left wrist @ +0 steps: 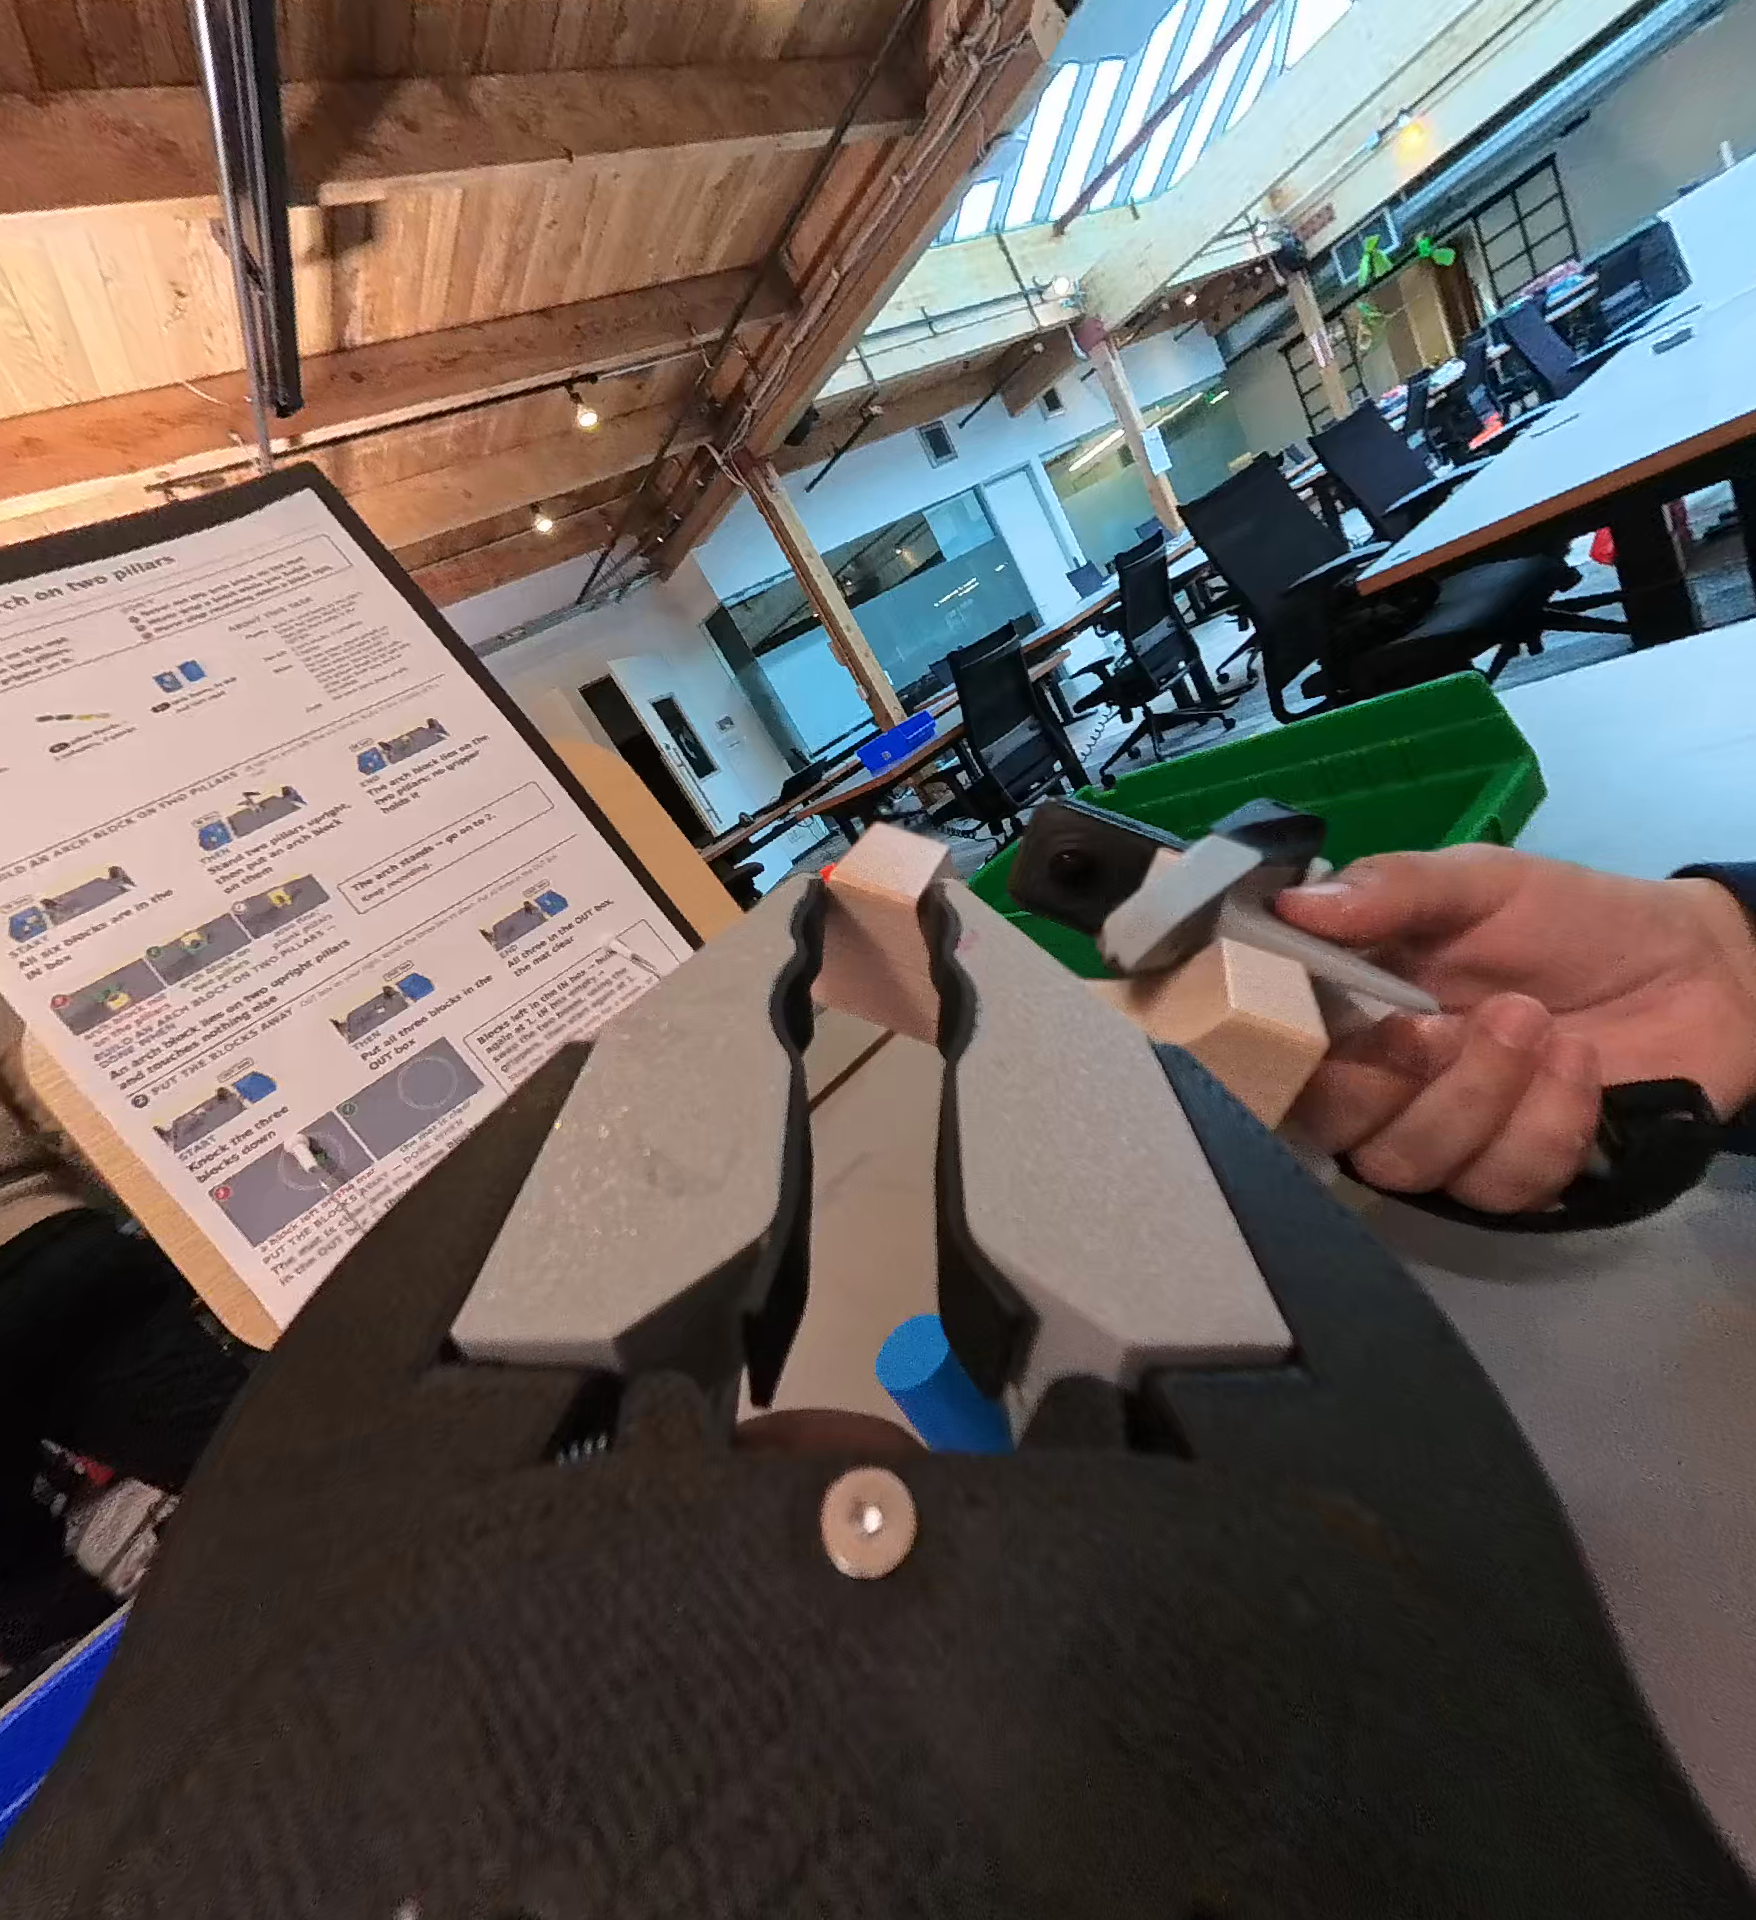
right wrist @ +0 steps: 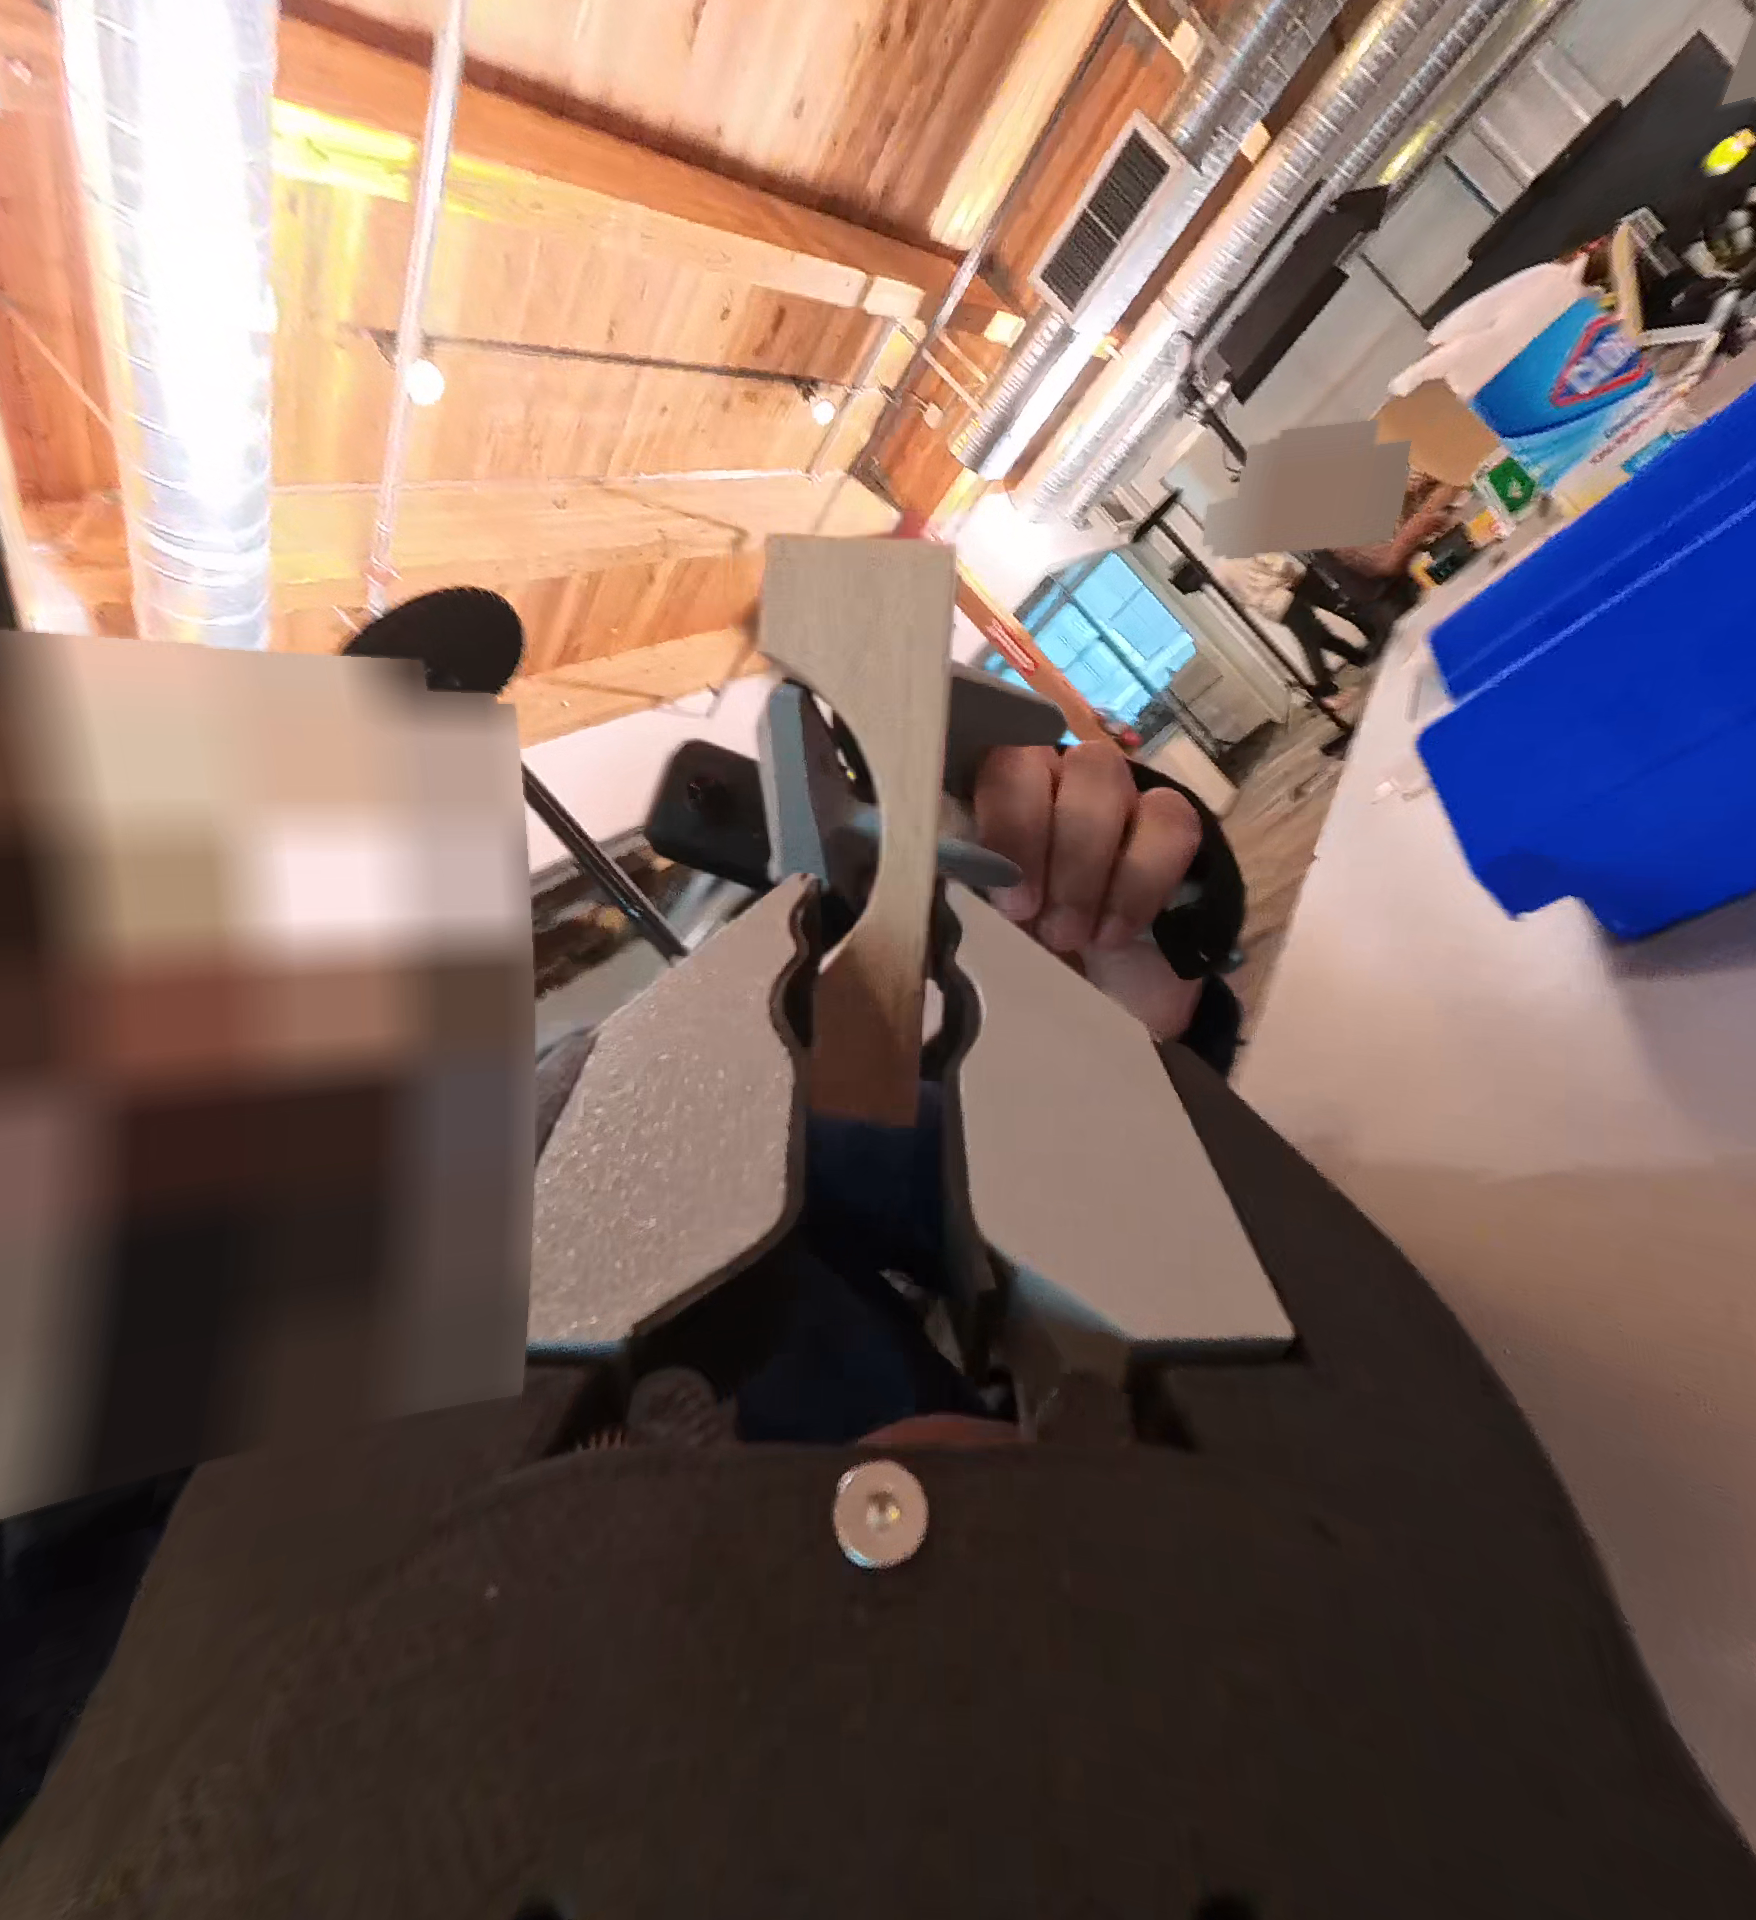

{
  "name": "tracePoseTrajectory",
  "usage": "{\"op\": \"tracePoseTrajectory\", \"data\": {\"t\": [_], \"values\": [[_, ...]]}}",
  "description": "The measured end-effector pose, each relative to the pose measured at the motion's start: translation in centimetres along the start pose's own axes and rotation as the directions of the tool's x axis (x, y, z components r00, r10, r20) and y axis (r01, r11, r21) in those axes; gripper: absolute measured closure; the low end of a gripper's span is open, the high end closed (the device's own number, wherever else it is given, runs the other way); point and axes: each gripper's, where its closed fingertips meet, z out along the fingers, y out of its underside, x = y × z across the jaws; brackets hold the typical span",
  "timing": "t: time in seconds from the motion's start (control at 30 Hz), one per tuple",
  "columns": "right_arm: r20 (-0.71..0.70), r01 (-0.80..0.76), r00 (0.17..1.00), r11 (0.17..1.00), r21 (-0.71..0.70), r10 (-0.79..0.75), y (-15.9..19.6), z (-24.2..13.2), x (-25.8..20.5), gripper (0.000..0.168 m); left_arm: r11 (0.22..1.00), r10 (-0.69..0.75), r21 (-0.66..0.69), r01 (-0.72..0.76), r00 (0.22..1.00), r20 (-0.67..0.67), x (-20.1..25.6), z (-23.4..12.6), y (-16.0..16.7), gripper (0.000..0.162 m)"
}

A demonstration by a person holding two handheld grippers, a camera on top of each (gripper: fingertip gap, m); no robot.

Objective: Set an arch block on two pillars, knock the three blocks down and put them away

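My left gripper (left wrist: 876, 940) is clamped on one end of the pale wooden arch block (left wrist: 884, 930), raised off the grey mat (left wrist: 1632, 1403); a blue cylinder (left wrist: 941, 1387) lies below between the fingers. My right gripper (right wrist: 869, 961) pinches the block's other leg. Behind sit a green bin (left wrist: 1373, 769) and, farther right, a blue bin (right wrist: 1632, 707).

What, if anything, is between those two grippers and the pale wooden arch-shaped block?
Nothing visible. The left gripper and the right gripper each already clamp one end of the pale wooden arch block, held up in the air between them.
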Motion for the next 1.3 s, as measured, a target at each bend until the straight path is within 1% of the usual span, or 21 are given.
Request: {"op": "tracePoseTrajectory", "data": {"t": [0.03,0.13,0.2,0.23,0.3,0.37,0.43,0.47,0.53,0.6,0.67,0.73,0.8,0.9,0.97,1.03,1.1,1.13,1.17,1.23,1.3], "values": [[-0.039,0.03,0.999,0.999,-0.015,-0.03,0.2,0.0,0.4,0.152,1.0,0.007,-0.005,-0.007,1.0,-0.005,0.2,0.0,0.1,0.145],[-0.161,0.146,0.976,0.989,-0.023,-0.148,-0.3,-0.6,1.4,0.155,1.0,0.024,-0.017,-0.024,1.0,0.001,0.4,-0.3,0.5,0.145],[-0.275,0.261,0.924,0.964,-0.054,-0.266,-0.7,-0.9,2.1,0.155,0.999,0.01,-0.034,-0.009,1.0,0.01,0.2,-0.7,1.0,0.145],[-0.335,0.329,0.878,0.94,-0.093,-0.341,-0.8,-1.0,2.5,0.155,0.999,-0.011,-0.04,0.012,1.0,0.008,0.2,-1.0,1.3,0.145],[-0.456,0.479,0.714,0.846,-0.234,-0.531,-0.8,-1.1,3.5,0.155,0.994,-0.074,-0.075,0.073,0.997,-0.014,0.1,-1.9,2.0,0.144],[-0.521,0.583,0.48,0.7,-0.413,-0.706,-0.8,-1.5,4.5,0.155,0.98,-0.158,-0.132,0.15,0.986,-0.049,0.1,-2.8,3.0,0.145],[-0.522,0.603,0.242,0.548,-0.58,-0.818,-0.8,-2.0,5.6,0.156,0.948,-0.27,-0.202,0.248,0.958,-0.093,0.1,-3.9,3.9,0.146],[-0.502,0.592,0.15,0.484,-0.644,-0.852,-0.7,-2.2,6.0,0.156,0.921,-0.339,-0.239,0.307,0.935,-0.107,0.0,-4.5,4.4,0.147],[-0.447,0.57,0.02,0.377,-0.73,-0.894,-0.4,-2.1,6.6,0.156,0.848,-0.488,-0.304,0.434,0.863,-0.129,0.1,-5.5,5.2,0.148],[-0.384,0.548,-0.096,0.273,-0.791,-0.919,-0.2,-1.9,6.6,0.156,0.736,-0.64,-0.385,0.557,0.757,-0.129,0.5,-6.3,6.4,0.133],[-0.314,0.521,-0.18,0.18,-0.834,-0.932,0.2,-1.7,6.6,0.156,0.617,-0.761,-0.464,0.635,0.633,-0.146,1.5,-6.8,7.3,0.105],[-0.258,0.504,-0.201,0.126,-0.855,-0.945,0.8,-1.4,6.8,0.156,0.542,-0.824,-0.503,0.673,0.543,-0.163,2.2,-6.9,7.7,0.1],[-0.228,0.499,-0.192,0.105,-0.86,-0.955,1.5,-1.2,7.0,0.156,0.519,-0.841,-0.512,0.685,0.516,-0.162,2.4,-6.7,8.0,0.101],[-0.202,0.475,-0.232,0.071,-0.877,-0.952,1.4,-1.4,7.0,0.156,0.518,-0.837,-0.537,0.666,0.523,-0.158,2.9,-6.4,8.5,0.113],[-0.179,0.463,-0.243,0.048,-0.885,-0.953,1.6,-1.6,7.1,0.156,0.529,-0.833,-0.541,0.654,0.521,-0.185,3.4,-6.1,8.2,0.128],[-0.169,0.457,-0.265,0.031,-0.889,-0.949,1.4,-1.8,7.0,0.156,0.557,-0.812,-0.541,0.63,0.551,-0.195,3.4,-5.7,8.2,0.128],[-0.172,0.473,-0.252,0.033,-0.88,-0.952,1.4,-1.8,6.8,0.154,0.593,-0.784,-0.539,0.599,0.581,-0.217,3.5,-5.5,8.0,0.129],[-0.172,0.489,-0.217,0.046,-0.871,-0.961,1.6,-1.8,6.7,0.153,0.617,-0.766,-0.535,0.577,0.597,-0.239,3.5,-5.4,7.7,0.129],[-0.176,0.513,-0.155,0.073,-0.855,-0.972,2.1,-1.7,6.6,0.152,0.643,-0.745,-0.533,0.55,0.611,-0.267,3.6,-5.4,7.5,0.13],[-0.206,0.579,0.041,0.191,-0.793,-0.978,3.3,-1.3,5.8,0.15,0.706,-0.687,-0.525,0.475,0.64,-0.344,3.9,-5.4,7.1,0.131],[-0.243,0.631,0.207,0.319,-0.707,-0.948,3.3,-0.9,4.3,0.146,0.786,-0.593,-0.493,0.373,0.68,-0.432,4.2,-5.4,6.7,0.131]]}}
